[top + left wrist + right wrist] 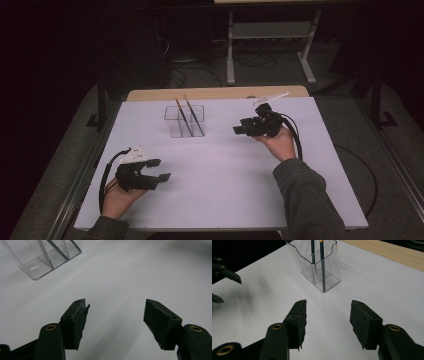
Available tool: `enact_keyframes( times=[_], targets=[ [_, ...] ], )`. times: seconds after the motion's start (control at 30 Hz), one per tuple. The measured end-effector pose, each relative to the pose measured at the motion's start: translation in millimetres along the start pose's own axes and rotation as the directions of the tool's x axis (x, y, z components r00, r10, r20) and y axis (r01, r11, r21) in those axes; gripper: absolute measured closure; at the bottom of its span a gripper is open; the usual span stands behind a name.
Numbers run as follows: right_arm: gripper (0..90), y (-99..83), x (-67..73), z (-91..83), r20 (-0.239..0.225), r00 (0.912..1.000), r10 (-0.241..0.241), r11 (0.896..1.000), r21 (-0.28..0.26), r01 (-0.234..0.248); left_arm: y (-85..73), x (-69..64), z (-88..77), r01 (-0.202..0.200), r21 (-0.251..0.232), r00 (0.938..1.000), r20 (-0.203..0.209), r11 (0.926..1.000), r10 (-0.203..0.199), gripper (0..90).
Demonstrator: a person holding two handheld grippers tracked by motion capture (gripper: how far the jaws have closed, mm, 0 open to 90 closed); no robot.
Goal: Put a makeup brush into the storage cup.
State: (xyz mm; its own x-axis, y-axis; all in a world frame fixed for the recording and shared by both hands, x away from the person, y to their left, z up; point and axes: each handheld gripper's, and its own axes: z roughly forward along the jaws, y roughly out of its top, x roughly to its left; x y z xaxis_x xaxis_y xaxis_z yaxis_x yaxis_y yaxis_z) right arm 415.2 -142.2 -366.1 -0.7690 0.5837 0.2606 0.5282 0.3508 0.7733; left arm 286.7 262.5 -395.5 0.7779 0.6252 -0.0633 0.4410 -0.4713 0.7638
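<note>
Two slim brushes (189,116) stood tilted in a clear holder (184,121) toward the far middle of the white surface (225,185), leaning against its inner dividers, which kept them from falling flat. Neither gripper had hold of anything. On the person's left, the left gripper (161,170) rested low near the front edge, well apart from the holder, its jaws spread wide with only bare surface between them. That hand seemed parked, waiting. The right gripper (239,126) hung farther out, just to the right of the holder, palm up beneath it, its jaws aimed at the brushes and parted, nothing between them. I'd judge it was placed there to work at the holder.
</note>
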Motion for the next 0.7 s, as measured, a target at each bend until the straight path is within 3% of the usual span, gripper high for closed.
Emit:
enact_keyframes(
  times=[0.33,0.7],
  targets=[
    [41.8,-14.5,9.0,-11.2,0.0,0.9998,-0.02,1.0,-0.023,0.02,-0.1,1.3,-0.7,0.006,-0.018,1.0,0.005,0.9998,-0.006,32.2],
    [38.4,-33.9,10.1,-21.2,0.023,0.9997,-0.006,0.999,-0.032,0.007,-0.1,-0.8,-0.1,0.002,-0.011,1.0,0.004,0.9999,-0.002,31.4]
  ],
)
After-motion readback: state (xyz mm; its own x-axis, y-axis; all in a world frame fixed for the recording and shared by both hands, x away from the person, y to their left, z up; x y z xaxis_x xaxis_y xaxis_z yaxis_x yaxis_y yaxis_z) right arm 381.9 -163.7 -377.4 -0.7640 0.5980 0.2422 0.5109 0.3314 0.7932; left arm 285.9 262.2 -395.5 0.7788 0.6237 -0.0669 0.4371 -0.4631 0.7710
